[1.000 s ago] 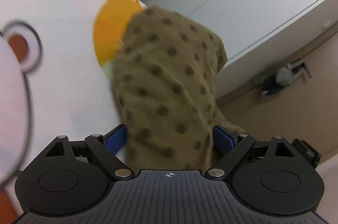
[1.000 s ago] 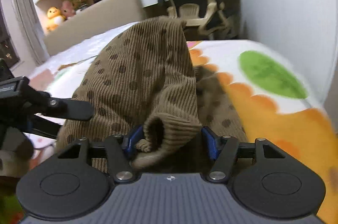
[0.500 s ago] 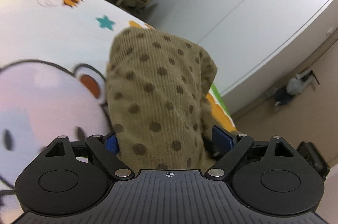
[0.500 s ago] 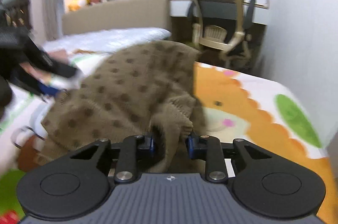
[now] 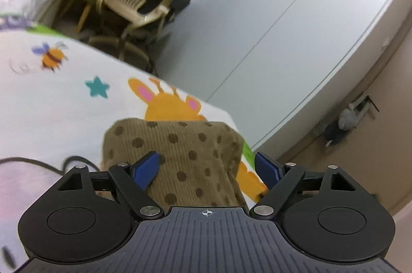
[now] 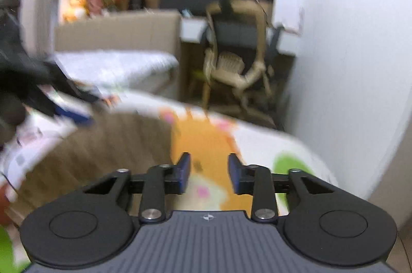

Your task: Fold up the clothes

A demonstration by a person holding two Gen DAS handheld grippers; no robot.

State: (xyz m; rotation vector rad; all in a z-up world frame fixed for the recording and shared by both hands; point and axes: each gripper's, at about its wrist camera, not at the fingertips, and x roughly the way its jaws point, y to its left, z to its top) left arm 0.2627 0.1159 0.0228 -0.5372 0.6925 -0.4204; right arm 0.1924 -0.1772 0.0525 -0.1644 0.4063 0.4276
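Observation:
A tan corduroy garment with brown dots [image 5: 185, 159] lies on the cartoon-print bed cover [image 5: 64, 102]. My left gripper [image 5: 208, 167] is open just above it, the cloth lying under and between its blue pads [image 5: 145, 166], which do not pinch it. In the right wrist view the garment [image 6: 103, 154] is a blurred tan mass at the lower left. My right gripper [image 6: 209, 171] is open and empty over the orange print. The left gripper [image 6: 38, 90] shows blurred at the left of that view.
A beige office chair [image 6: 231, 61] stands past the far edge of the bed, by a desk and shelves. A white wardrobe wall [image 5: 283, 28] runs along the right side. A second bed with a white cover [image 6: 116, 66] lies behind.
Both grippers have let go of the garment and opened. The garment, held up before, now lies low on the bed cover. The right gripper has drawn clear of the cloth.

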